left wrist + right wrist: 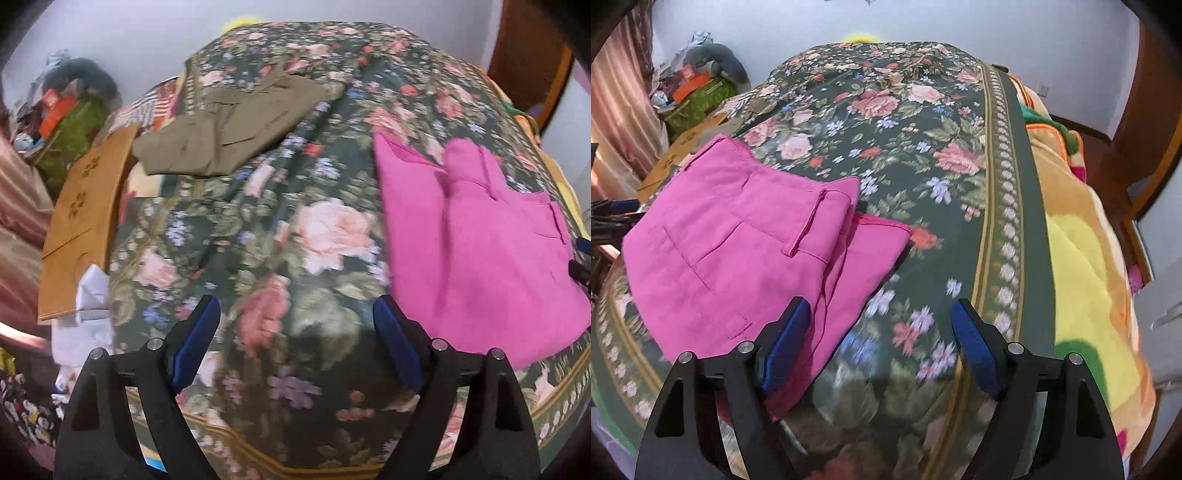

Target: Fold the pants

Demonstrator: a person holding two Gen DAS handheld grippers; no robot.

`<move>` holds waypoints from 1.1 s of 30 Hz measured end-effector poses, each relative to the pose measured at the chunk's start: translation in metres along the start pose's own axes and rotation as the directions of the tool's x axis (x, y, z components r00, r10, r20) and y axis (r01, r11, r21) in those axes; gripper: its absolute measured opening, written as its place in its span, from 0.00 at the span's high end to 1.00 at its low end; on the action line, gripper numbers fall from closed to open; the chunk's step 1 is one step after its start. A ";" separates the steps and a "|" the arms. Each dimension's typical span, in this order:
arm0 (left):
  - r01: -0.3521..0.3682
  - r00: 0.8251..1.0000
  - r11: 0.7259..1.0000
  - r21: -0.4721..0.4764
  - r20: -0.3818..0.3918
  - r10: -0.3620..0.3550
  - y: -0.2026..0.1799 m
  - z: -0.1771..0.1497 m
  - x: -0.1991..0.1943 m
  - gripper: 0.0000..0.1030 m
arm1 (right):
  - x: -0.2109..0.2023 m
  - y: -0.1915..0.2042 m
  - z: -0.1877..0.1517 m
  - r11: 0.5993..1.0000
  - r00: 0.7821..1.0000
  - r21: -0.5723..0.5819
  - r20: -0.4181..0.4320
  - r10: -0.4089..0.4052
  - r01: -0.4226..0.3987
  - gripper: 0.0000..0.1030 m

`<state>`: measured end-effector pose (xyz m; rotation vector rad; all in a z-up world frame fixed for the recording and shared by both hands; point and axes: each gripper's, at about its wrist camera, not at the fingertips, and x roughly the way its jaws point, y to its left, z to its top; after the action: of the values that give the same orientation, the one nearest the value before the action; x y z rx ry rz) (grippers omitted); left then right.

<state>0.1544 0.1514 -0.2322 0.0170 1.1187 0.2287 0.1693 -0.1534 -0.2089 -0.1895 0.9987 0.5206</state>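
Pink pants (476, 251) lie folded into a compact stack on the floral bedspread (295, 229), at the right of the left wrist view. In the right wrist view the pink pants (738, 251) lie at the left, waistband and belt loop on top. My left gripper (295, 314) is open and empty above the bedspread, left of the pants. My right gripper (881, 317) is open and empty, its left finger over the pants' near right edge. The left gripper shows at the left edge of the right wrist view (613, 216).
Folded olive-brown pants (229, 125) lie at the bed's far left. A cardboard box (85, 221) and white cloth (85, 317) sit off the left side. A cluttered green box (698, 98) stands by the wall. A yellow-orange blanket (1086, 258) covers the bed's right side.
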 end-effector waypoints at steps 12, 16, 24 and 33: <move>0.161 0.969 0.983 0.085 0.178 -0.174 -0.034 0.046 -0.051 0.16 | -0.018 -0.008 0.042 0.998 0.997 0.038 0.068 0.044 -0.047 0.34; 0.240 0.957 0.964 0.113 0.141 -0.255 -0.059 0.062 -0.033 0.23 | -0.010 0.002 0.053 0.993 0.992 0.046 0.073 0.102 -0.106 0.46; 0.378 0.926 0.923 0.071 -0.018 -0.378 -0.084 0.072 0.021 0.53 | 0.032 0.012 0.058 0.984 0.987 0.071 -0.003 0.163 -0.163 0.66; 0.367 0.930 0.925 0.103 -0.010 -0.368 -0.093 0.078 0.026 0.69 | 0.029 0.004 0.059 0.986 0.988 0.067 0.038 0.151 -0.154 0.87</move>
<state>0.2506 0.0736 -0.2332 -0.0996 1.1010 -0.1661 0.2244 -0.1180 -0.2008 -0.0419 1.0030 0.6255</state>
